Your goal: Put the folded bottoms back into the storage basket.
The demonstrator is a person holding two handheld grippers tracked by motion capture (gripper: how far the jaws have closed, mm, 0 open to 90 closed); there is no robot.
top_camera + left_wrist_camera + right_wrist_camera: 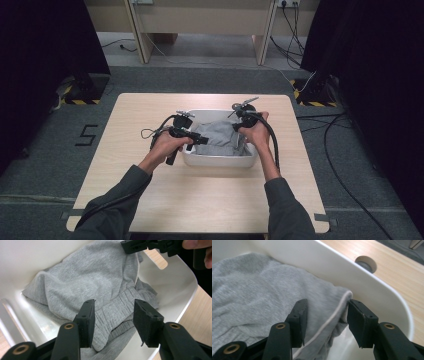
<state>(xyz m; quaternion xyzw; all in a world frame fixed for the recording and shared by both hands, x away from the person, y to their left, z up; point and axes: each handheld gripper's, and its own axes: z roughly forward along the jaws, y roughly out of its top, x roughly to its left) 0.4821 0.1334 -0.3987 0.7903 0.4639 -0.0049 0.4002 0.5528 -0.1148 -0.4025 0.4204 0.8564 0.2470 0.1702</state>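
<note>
Two grippers are held over a white tub (220, 161) that sits at the middle of the desk (150, 200), and a crumpled grey garment (217, 137) lies inside it. The left gripper (202, 140) is brought in from the tub's left side, and in the left gripper view its jaws are spread wide, with the garment's ribbed waistband (117, 308) lying between and just beyond them; no cloth is pinched yet. The right gripper (239, 126) is held at the tub's far right corner. In the right gripper view its jaws are also spread apart, and a folded edge of the garment with a pale seam line (332, 317) runs between them, close against the tub's inner wall (372, 287).

The coming move is judged to turn on that edge: the cloth lies straight ahead of each gripper, already inside each open span, so only a closing would be called for rather than a further reach. The garment's long axis is seen to run roughly left to right across the tub, with one gripper near each end. The right gripper appears nearer to a clean hold, since the seam edge is thin and raised, whereas the waistband under the left is bunched and thicker.
</note>
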